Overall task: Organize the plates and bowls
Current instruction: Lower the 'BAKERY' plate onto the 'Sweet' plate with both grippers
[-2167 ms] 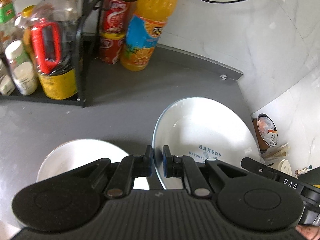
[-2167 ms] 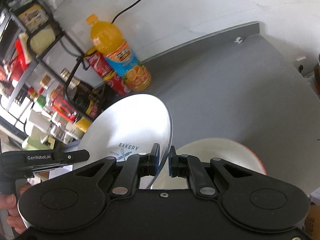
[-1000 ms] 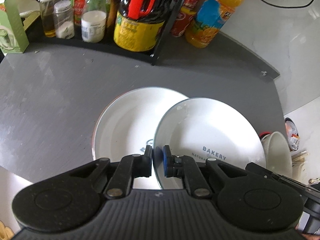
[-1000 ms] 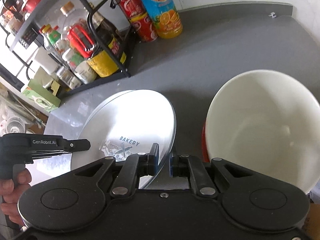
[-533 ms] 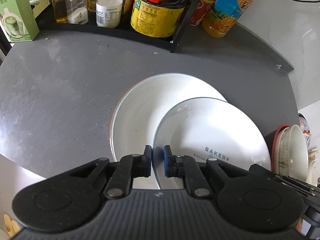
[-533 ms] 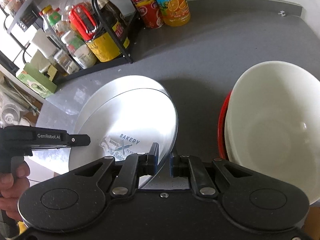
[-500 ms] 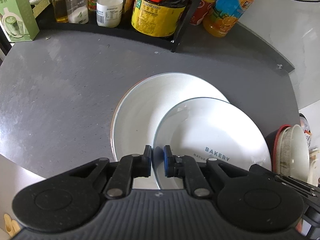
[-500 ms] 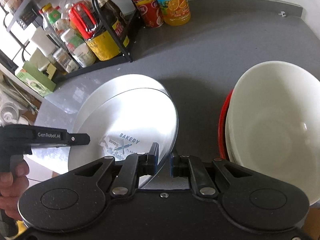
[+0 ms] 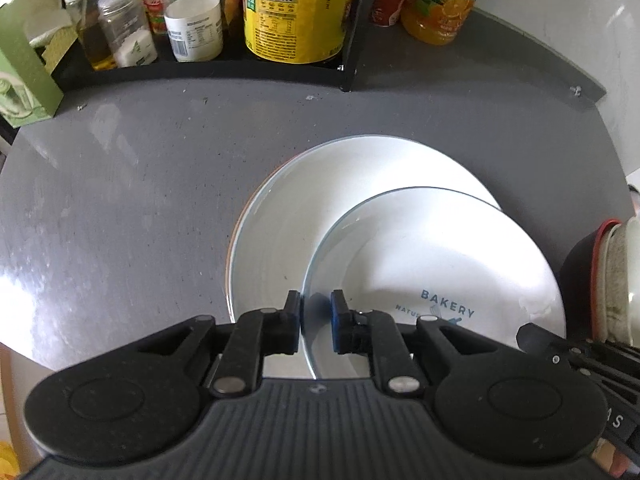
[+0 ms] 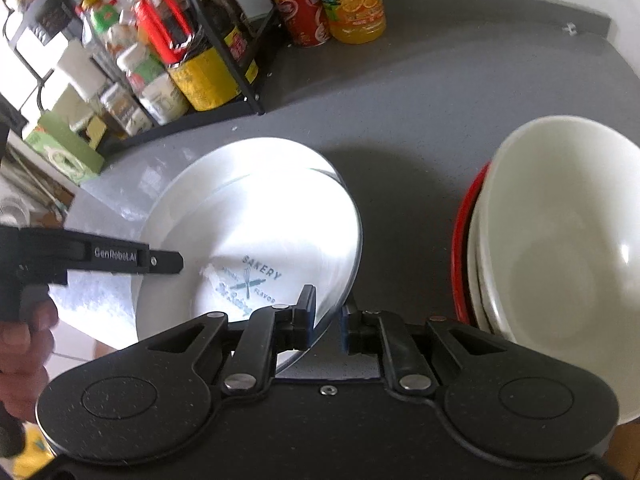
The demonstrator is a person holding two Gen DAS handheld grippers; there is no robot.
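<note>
Your left gripper (image 9: 315,322) and right gripper (image 10: 327,320) both pinch the rim of the BAKERY plate (image 9: 432,264), one on each side, jaws clamped on its edge. You have the plate tilted over a bigger white plate (image 9: 296,216) lying on the grey counter (image 9: 120,184); can't tell if the two touch. Stacked bowls (image 10: 560,232) sit right of the plates, white one on top, red rim beneath. Bottle rack (image 9: 280,68) and orange juice bottle (image 10: 350,0) at the back.
</note>
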